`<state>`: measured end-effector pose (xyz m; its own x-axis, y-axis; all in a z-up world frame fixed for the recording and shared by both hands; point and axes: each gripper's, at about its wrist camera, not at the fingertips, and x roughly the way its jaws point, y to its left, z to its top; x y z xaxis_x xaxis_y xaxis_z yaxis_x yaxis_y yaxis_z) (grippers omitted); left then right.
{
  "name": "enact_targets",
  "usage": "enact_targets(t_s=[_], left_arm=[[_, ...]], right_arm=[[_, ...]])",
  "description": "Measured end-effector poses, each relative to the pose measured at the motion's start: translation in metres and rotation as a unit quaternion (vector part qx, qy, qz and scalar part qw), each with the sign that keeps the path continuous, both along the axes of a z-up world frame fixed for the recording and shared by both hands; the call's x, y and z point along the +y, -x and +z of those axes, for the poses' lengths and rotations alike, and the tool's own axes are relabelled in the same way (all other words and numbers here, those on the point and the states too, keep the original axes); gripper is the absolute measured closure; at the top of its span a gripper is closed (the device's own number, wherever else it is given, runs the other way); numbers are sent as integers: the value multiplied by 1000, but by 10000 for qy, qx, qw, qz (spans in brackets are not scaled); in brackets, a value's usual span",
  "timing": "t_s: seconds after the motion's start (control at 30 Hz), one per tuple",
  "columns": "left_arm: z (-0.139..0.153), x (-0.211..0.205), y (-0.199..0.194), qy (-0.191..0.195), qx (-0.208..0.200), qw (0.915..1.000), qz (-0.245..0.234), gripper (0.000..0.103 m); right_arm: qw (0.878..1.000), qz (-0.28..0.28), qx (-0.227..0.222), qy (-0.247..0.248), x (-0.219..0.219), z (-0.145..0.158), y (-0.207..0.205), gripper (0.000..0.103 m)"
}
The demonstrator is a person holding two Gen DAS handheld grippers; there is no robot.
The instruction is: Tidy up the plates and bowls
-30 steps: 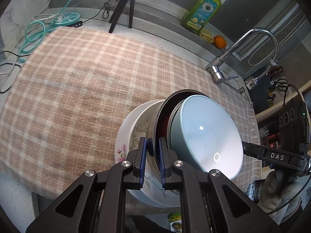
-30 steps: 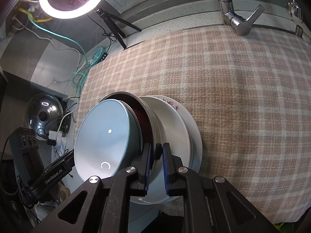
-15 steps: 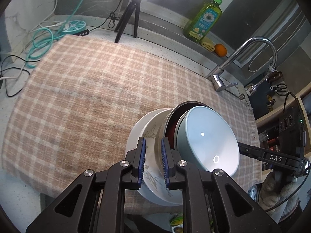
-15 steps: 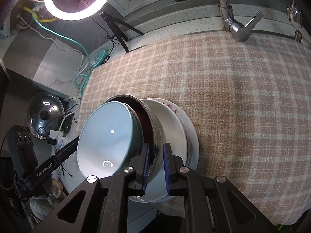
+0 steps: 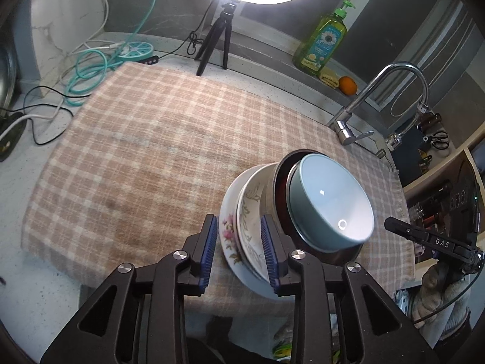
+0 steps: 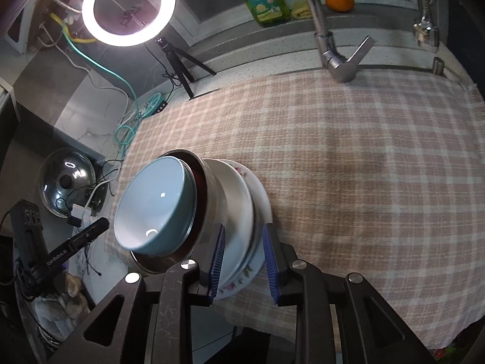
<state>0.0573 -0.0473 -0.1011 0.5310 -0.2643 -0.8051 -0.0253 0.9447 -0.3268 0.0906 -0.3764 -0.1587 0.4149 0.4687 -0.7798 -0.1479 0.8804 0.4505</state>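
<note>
Right tongs [image 5: 436, 241], side plate: white letters "DAS".
Left tongs [image 6: 65, 253], side plate: "GenRobot.AI" in small white type.
Green soap bottle [image 5: 322, 44], label: sunflower picture; its wording too small to read.

Lit mainly by a ring light [image 6: 128, 6] above the counter, blown out to white glare in both views. Mirrored as small bright specks in the blue bowl [image 5: 332, 200]. Heavily bowed by fisheye, dark at corners, soft near edges, dim beyond.
</note>
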Motion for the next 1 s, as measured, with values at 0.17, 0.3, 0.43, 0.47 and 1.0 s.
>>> enact_targets(t_s=[0.17, 0.3, 0.43, 0.47, 1.0], left_arm=[[5, -7, 20, -120, -131, 9998, 42, 74], [13, -18, 38, -212, -288, 9994, 3, 71], [21, -31, 54, -414, -484, 9979, -113, 61], [23, -33, 57, -449, -525, 9975, -135, 61], [45, -68, 106, -747, -768, 9934, -406, 29]], right_arm=[[9987, -134, -397, 279, -9, 10, 27, 76], [9940, -267, -963, 453, -10, 27, 51, 50], [9871, -325, -1440, 620, -8, 43, 72, 44], [9853, -338, -1541, 658, -6, 47, 78, 43], [9679, -477, -2070, 1345, 23, 65, 149, 23]])
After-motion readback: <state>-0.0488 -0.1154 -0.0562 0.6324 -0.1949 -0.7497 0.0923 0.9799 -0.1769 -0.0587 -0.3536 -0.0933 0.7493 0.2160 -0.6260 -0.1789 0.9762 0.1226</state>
